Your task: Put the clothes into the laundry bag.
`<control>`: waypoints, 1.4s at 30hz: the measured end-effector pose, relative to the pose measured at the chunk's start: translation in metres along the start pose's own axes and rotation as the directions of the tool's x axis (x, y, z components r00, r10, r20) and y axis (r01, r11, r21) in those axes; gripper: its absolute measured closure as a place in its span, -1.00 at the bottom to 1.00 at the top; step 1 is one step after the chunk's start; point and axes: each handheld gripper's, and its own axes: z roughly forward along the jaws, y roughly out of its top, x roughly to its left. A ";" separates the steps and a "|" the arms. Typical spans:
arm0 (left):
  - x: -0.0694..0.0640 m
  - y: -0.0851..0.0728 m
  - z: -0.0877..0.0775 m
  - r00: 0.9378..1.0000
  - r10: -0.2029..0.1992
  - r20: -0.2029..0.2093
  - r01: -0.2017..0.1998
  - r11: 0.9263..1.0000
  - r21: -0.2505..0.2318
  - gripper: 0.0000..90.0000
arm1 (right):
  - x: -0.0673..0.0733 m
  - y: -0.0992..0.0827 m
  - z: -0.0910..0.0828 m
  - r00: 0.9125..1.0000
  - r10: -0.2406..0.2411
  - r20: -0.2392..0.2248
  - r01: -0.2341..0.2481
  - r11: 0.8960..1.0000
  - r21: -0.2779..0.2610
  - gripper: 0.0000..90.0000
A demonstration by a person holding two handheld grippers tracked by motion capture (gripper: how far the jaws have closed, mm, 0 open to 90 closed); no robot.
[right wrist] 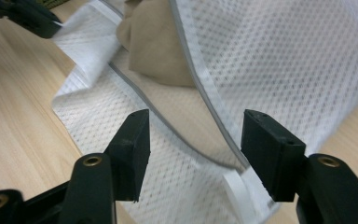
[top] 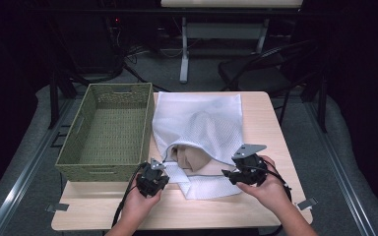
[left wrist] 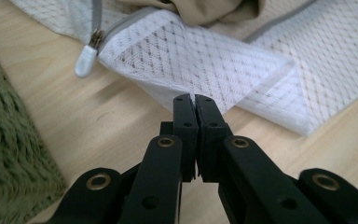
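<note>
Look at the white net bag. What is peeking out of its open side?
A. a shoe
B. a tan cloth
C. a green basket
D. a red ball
B: a tan cloth bulges from the unzipped opening of the white mesh bag, beside the grey zipper edge.

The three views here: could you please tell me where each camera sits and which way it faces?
High view: above the person's side, looking forward and down on the table, basket and mesh bag; both forearms enter below.
Left gripper view: rides the left gripper, jaws shut on the bag's folded edge beside the zipper pull.
Right gripper view: rides the right gripper, jaws open over the bag's mouth.
All share the bag and beige cloth.
</note>
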 end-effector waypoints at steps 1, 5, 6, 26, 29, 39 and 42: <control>-0.001 -0.001 -0.001 1.000 0.008 0.001 -0.008 1.000 0.003 0.97 | -0.001 -0.004 -0.002 1.000 0.022 0.004 -0.022 1.000 -0.001 -0.07; -0.004 -0.006 -0.006 1.000 0.025 -0.007 -0.025 1.000 0.012 0.97 | -0.005 -0.017 -0.005 0.996 0.088 0.023 -0.088 0.996 -0.003 -0.14; -0.004 -0.007 -0.007 1.000 0.028 -0.008 -0.028 0.999 0.015 0.97 | -0.006 -0.020 -0.004 0.995 0.095 0.026 -0.094 0.996 -0.004 -0.15; 0.010 -0.033 -0.006 1.000 -0.007 -0.023 0.008 0.999 0.037 0.96 | -0.011 -0.061 0.012 0.959 0.276 0.072 -0.279 0.959 0.046 -0.35; 0.011 -0.035 -0.006 1.000 -0.012 -0.018 0.012 0.999 0.039 0.96 | -0.012 -0.064 0.014 0.955 0.291 0.053 -0.294 0.954 0.056 -0.35; 0.012 -0.039 -0.005 1.000 -0.021 -0.019 0.022 0.999 0.039 0.96 | -0.015 -0.068 0.027 0.945 0.327 0.002 -0.325 0.941 0.096 0.08; 0.012 -0.039 -0.005 1.000 -0.016 -0.021 0.017 0.999 0.043 0.96 | -0.015 -0.068 0.026 0.954 0.299 -0.011 -0.297 0.949 0.108 0.46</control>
